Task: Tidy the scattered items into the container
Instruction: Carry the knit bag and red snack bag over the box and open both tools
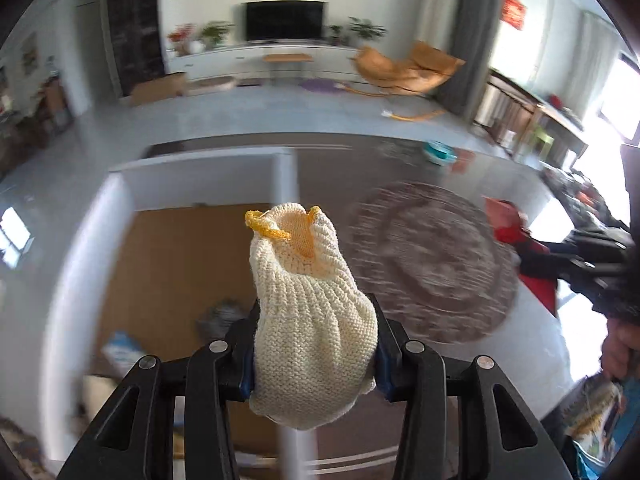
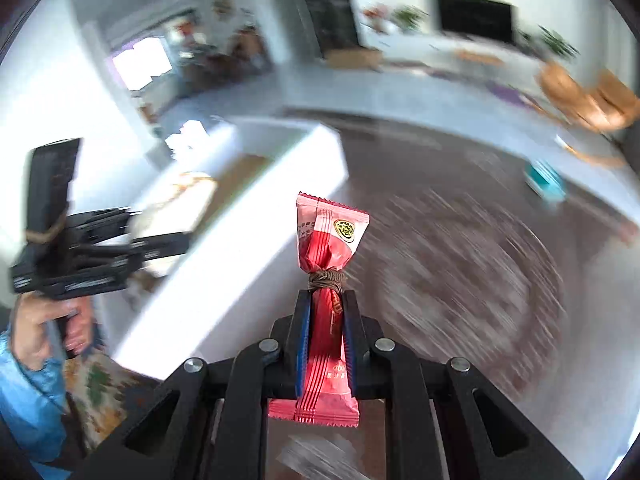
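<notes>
Clearly, the left gripper [image 1: 316, 354] was clamped around the bunched middle of a cream knitted glove [image 1: 310, 320], soft and light enough to squash anywhere, held over the white container [image 1: 208, 162]. The right gripper [image 2: 326, 334] pinched a red snack packet [image 2: 326, 264] below its tied neck; being thin, crinkly and probably slippery, it seemed best gripped there.

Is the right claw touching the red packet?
Touching. The right wrist view shows the right claw shut on the red packet, blue pads pressing both sides.
</notes>
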Demonstrator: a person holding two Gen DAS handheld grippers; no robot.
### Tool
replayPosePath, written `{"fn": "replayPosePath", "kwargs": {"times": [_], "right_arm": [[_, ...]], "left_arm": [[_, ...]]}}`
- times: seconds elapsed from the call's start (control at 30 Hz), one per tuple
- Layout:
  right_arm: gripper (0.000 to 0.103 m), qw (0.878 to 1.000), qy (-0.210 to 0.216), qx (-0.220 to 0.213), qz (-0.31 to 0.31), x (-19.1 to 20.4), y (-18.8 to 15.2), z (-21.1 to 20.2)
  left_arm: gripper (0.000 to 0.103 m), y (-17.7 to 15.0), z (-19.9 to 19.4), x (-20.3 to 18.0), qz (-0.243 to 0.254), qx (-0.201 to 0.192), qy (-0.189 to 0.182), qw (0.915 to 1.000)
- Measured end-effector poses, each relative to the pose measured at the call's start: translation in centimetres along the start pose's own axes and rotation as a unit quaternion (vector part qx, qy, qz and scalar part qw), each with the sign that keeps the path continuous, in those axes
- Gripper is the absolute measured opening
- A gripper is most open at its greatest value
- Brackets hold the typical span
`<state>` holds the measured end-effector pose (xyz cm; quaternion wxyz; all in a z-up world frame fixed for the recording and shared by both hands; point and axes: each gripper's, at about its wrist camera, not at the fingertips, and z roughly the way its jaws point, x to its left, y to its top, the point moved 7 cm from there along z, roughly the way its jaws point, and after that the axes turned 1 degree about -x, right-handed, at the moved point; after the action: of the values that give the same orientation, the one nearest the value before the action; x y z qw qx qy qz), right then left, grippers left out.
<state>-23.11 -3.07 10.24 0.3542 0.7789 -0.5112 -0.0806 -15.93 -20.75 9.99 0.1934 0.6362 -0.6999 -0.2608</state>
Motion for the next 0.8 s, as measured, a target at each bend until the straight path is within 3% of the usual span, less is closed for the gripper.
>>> {"fn": "replayPosePath", "kwargs": {"times": [0.13,0.23,0.33,0.43,0.57,0.67,0.7,0.77,0.8], "right_arm": [[0.015,0.997,0.068,-0.001,-0.045,9.8,3.8,3.7],[0.015,0.992,0.097,0.016,-0.073,15.7,3.8,6.7],[0.015,0.989,0.107,0.037,-0.095,19.9,3.0,9.9],[0.015,0.987,0.088,0.052,-0.121,22.1,2.3,13.9],[0.015,0.988,0.071,0.086,-0.110,22.5,2.0,19.1],[0.018,0.988,0.056,0.101,-0.104,22.2,1.4,21.8],[0.021,0.988,0.055,0.099,-0.103,22.3,1.2,22.1],[0.051,0.988,0.069,0.098,-0.096,22.3,0.8,22.4],[0.088,0.988,0.073,0.099,-0.090,22.0,0.8,22.5]], "left_arm": [[0.044,0.2,-0.2,8.2,-0.044,0.016,0.046,0.9978],[0.044,-0.9,0.9,12.6,-0.059,0.039,0.075,0.9947],[0.044,-3.5,2.3,16.1,-0.089,0.060,0.078,0.9912],[0.044,-5.5,4.0,18.1,-0.106,0.078,0.078,0.9883],[0.045,-7.1,6.0,19.1,-0.119,0.093,0.078,0.9855],[0.053,-8.0,6.6,19.3,-0.121,0.103,0.098,0.9824],[0.060,-8.2,6.6,19.5,-0.124,0.104,0.104,0.9813],[0.073,-8.6,6.4,19.7,-0.133,0.102,0.111,0.9795],[0.084,-8.7,6.2,19.8,-0.138,0.100,0.115,0.9787]]}}
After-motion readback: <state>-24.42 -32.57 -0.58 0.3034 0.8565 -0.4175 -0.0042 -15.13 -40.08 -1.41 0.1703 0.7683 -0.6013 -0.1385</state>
